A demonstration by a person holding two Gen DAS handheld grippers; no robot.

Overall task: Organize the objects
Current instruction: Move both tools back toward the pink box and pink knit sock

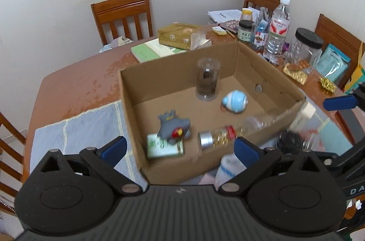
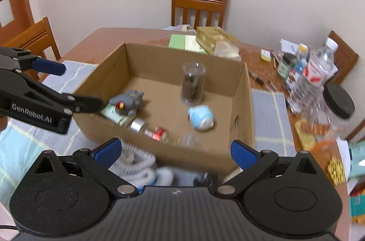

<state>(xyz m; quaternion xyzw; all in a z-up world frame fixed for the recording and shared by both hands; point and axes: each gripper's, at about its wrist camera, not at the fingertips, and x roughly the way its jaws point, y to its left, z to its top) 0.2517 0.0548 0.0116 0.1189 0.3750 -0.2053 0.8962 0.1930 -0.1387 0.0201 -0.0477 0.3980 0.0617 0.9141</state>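
An open cardboard box (image 1: 269,124) stands on the table. Inside it are an upright clear jar of dark bits (image 1: 207,81), a blue and white egg toy (image 1: 235,101), a grey toy figure (image 1: 174,128) leaning on a small green and white carton (image 1: 164,146), and a clear bottle with a silver cap (image 1: 219,137) lying on its side. My left gripper (image 1: 180,149) hovers open over the box's near corner, holding nothing. My right gripper (image 2: 175,152) is open and empty above the box's (image 2: 246,108) near wall. The left gripper (image 2: 73,86) shows at the box's left side.
Beyond the box lie a green book (image 1: 148,50) and a tan tissue pack (image 1: 180,35). To the right stand a water bottle (image 1: 277,29), small jars and a black-lidded clear jar (image 1: 305,51). A white ribbed item (image 2: 136,163) lies before the box. Wooden chairs (image 1: 123,15) ring the table.
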